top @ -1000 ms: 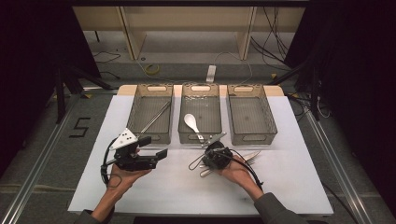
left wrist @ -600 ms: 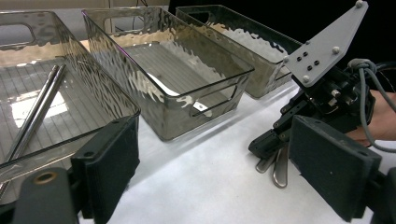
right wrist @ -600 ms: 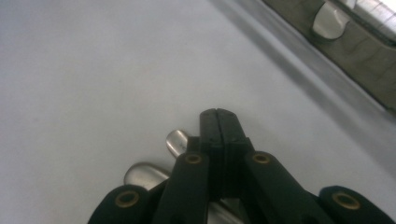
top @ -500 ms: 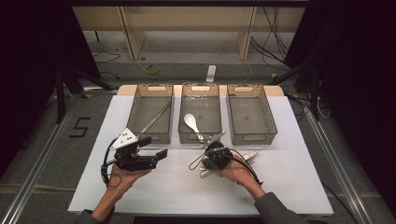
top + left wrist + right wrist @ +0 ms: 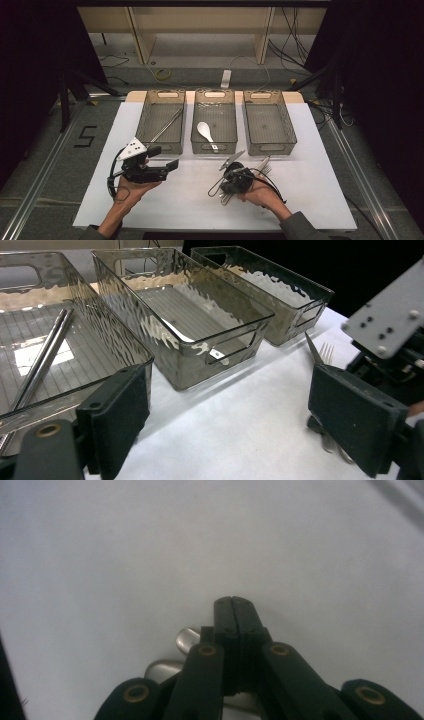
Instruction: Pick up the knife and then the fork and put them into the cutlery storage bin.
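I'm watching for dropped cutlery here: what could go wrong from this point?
The right gripper has its fingers pressed together over the loose cutlery with nothing visibly caught between them, so a lift may come up empty. The fork lies partly under that hand and could get dragged along the white table.

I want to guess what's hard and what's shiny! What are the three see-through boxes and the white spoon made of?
The three boxes look like clear, smoky plastic: you can see through their wavy, glossy walls in the left gripper view. The white spoon in the middle box looks smooth and plain white, perhaps ceramic or plastic; the pictures cannot settle which.
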The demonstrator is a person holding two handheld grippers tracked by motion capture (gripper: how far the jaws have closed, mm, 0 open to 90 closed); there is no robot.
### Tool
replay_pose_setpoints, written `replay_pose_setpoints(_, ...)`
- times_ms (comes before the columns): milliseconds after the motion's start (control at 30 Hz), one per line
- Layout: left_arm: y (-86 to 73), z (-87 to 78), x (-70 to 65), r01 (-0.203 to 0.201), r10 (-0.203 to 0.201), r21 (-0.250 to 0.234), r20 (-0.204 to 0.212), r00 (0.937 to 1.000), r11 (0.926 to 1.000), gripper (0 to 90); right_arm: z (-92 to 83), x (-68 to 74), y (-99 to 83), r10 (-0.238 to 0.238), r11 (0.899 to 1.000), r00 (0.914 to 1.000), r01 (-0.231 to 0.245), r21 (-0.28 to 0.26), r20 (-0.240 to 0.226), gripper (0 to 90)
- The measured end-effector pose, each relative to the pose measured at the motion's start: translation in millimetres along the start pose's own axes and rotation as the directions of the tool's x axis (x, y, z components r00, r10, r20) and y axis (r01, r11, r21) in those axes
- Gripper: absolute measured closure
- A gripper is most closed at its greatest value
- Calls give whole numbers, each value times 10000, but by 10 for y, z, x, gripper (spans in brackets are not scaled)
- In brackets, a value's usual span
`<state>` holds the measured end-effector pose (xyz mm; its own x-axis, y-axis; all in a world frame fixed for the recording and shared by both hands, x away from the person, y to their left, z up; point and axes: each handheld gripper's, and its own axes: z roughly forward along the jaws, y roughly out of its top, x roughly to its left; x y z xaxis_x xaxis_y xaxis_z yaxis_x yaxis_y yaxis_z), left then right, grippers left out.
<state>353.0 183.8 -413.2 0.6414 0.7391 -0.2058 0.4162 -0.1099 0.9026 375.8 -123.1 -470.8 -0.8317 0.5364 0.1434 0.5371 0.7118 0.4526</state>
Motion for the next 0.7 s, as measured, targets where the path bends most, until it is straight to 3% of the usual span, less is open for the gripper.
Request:
replay_pose_setpoints(567,-12,-6,3,37,-37,-4,-87,10000,10000,158,-194,133,-317,-806,9929,9967,811,872,-92,900)
replay_pose_setpoints(667,-16,-17,10,20,-20,14,-118,9999,10000,158,-232,161,-391,-638,9943,9980,640,852,-47,900)
replay_pose_setpoints(700,-16,-20,9,33,-33,9,-138,9999,10000,158,-247,153,-418,-793,9927,9968,795,910,-56,900)
